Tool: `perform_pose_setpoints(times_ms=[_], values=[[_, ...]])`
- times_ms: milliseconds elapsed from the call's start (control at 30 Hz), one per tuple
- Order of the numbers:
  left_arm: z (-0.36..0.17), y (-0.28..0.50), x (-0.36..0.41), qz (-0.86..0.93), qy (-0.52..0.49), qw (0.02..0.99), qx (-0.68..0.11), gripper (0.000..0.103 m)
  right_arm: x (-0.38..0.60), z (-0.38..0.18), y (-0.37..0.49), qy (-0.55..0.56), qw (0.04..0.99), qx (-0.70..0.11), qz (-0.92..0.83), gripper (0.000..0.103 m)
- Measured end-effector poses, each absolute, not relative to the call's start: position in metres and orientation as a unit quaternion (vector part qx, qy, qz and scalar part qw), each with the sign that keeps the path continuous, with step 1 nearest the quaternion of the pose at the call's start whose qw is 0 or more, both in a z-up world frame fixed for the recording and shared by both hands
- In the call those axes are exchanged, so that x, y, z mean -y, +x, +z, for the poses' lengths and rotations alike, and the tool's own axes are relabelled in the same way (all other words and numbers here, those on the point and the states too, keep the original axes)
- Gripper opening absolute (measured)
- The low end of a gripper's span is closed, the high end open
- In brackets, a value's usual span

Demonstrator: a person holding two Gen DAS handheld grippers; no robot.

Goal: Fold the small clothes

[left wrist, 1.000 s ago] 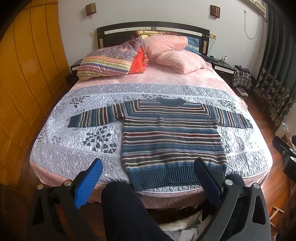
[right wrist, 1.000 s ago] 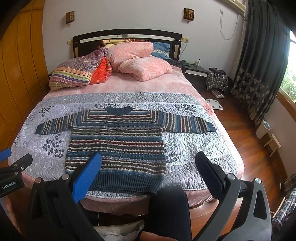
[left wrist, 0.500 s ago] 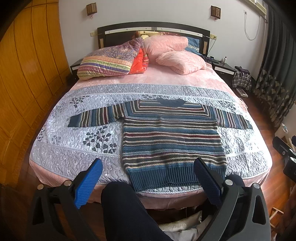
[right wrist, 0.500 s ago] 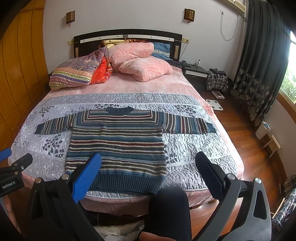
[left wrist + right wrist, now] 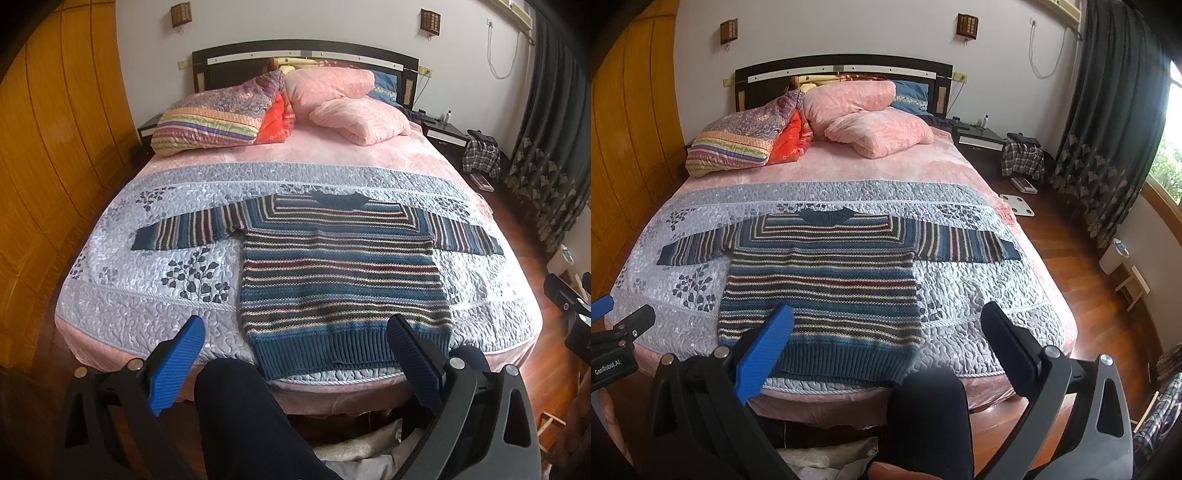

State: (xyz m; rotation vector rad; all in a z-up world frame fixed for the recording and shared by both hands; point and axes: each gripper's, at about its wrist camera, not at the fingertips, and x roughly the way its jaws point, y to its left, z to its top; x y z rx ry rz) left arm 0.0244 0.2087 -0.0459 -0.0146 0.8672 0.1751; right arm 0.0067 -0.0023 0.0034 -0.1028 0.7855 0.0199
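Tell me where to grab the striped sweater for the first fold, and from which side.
Take the striped sweater by a sleeve cuff, probably the left one with the left gripper, coming in from the bed's left edge. It lies flat, face up, with both sleeves spread straight out, so the cuffs are free ends that can swing across the body. The right gripper could take the other cuff likewise.

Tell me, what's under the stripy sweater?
The striped sweater lies flat on the grey quilted bedspread, which shows all around it. Anything else beneath is covered.
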Motion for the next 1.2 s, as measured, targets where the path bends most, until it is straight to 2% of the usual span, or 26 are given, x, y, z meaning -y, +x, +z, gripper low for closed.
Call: perform_pose_setpoints(times_ms=[567,767,867,967,1133,1167,1200], values=[[-0.063,0.041,-0.207,0.080,-0.009,0.896,-0.436,0.099,0.006,-0.016,0.022,-0.048,0.916,-0.398,0.005,0.100],[-0.083,0.061,-0.213,0.033,-0.040,0.903,-0.425,0.099,0.016,-0.035,0.047,-0.048,0.913,-0.404,0.013,0.100],[-0.103,0.078,-0.222,-0.043,-0.073,0.915,-0.394,0.099,0.043,-0.059,0.077,-0.005,0.911,-0.405,0.072,0.100],[-0.125,0.111,-0.230,-0.049,-0.095,0.899,-0.424,0.099,0.089,-0.094,0.124,0.047,0.894,-0.442,0.058,0.100],[-0.156,0.163,-0.239,-0.055,-0.121,0.892,-0.432,0.099,0.175,-0.147,0.188,0.108,0.886,-0.452,0.007,0.100],[-0.162,0.170,-0.241,-0.060,-0.130,0.889,-0.434,0.099,0.202,-0.164,0.206,0.139,0.875,-0.463,-0.003,0.098],[-0.167,0.179,-0.244,-0.061,-0.140,0.887,-0.436,0.099,0.216,-0.173,0.214,0.157,0.869,-0.469,-0.009,0.092]])
